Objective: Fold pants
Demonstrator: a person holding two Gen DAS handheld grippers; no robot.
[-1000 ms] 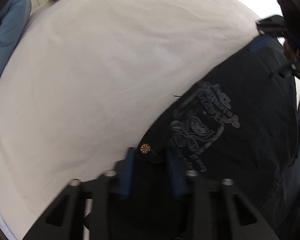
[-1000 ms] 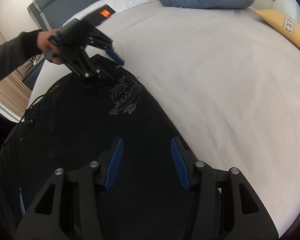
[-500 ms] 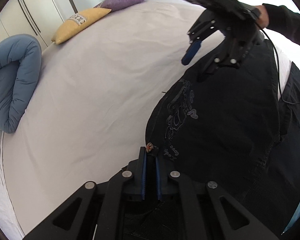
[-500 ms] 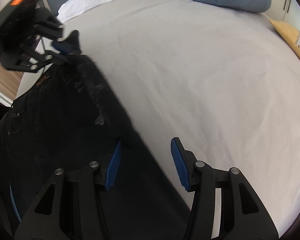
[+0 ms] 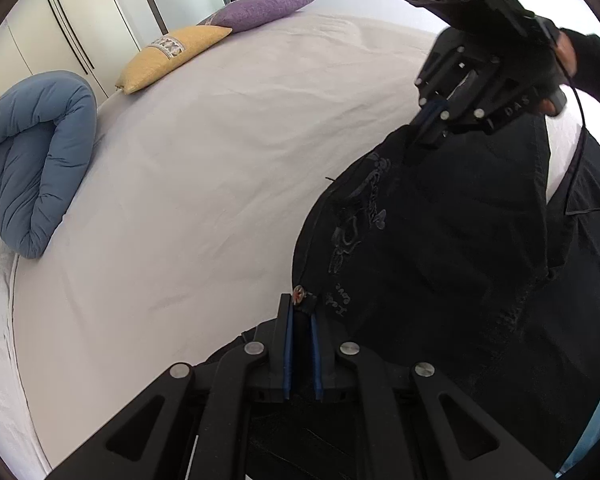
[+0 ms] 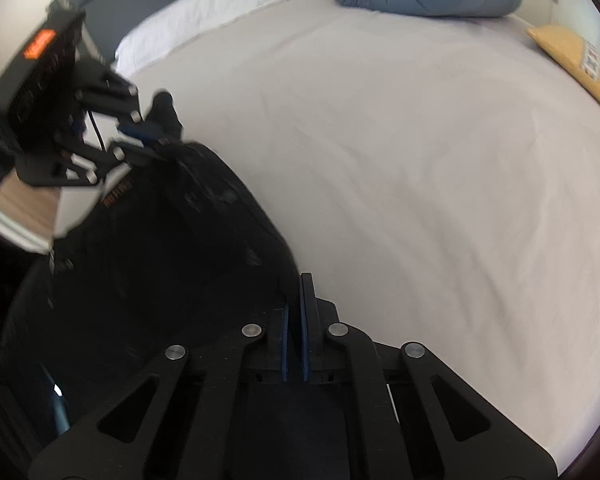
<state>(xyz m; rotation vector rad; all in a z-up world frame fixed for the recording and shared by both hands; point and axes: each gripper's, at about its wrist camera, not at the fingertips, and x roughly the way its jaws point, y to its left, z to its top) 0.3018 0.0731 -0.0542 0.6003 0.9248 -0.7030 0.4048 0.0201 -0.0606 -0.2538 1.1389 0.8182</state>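
Evidently the fold has barely begun: the left gripper (image 5: pixel 300 314) is clamped on the waistband corner of the black pants (image 5: pixel 440 248), right at the small metal button (image 5: pixel 299 291), with dark cloth filling the narrow gap between its blue pads. Beyond it and to the right, the right gripper (image 5: pixel 430 130) is pinching the far edge of the same garment; in its own view the pads (image 6: pixel 305 320) have come nearly together, with dark cloth at their tips. Both edges appear raised off the pale bed sheet (image 5: pixel 200 160), so the grasping looks done, while carrying the cloth over, laying it flat and any further folds remain. Much is unclear: the legs run off the lower right, the black fabric hides its creases, and the right wrist view is blurred. Farther off lie a blue duvet (image 5: pixel 32 156) and two pillows.
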